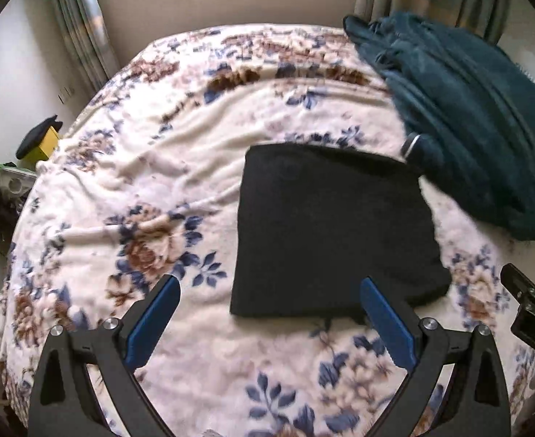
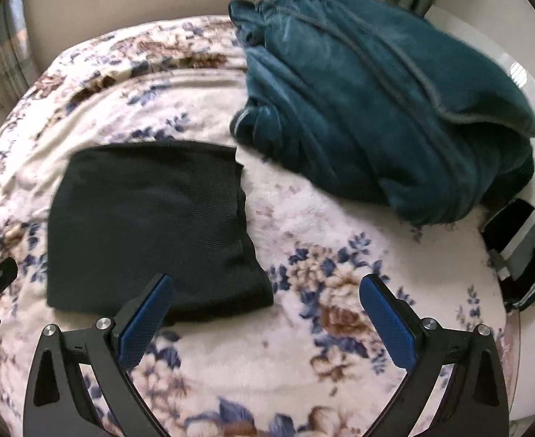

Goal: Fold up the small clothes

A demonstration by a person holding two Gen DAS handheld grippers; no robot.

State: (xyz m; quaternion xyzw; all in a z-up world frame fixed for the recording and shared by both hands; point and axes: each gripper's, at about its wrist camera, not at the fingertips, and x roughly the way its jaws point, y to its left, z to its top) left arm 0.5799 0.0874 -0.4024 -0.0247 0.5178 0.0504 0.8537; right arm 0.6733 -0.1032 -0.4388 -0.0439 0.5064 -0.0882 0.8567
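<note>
The left gripper (image 1: 270,293) is held above the floral bedspread (image 1: 150,167), its jaws spread wide with nothing between them. A folded black garment (image 1: 325,225) is laid flat on the bed, just ahead, between the two grippers. The right gripper (image 2: 266,289) is likewise seen with jaws spread and empty. Farther right, a crumpled teal blanket (image 2: 376,102) is heaped.

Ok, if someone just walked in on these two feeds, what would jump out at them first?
Probably the black folded garment, lying flat as a neat rectangle mid-bed on the floral blanket. Next, the rumpled teal fleece heaped at the far right of the bed. Both pairs of tongs, left and right, hang wide open over the near edge, holding nothing.
</note>
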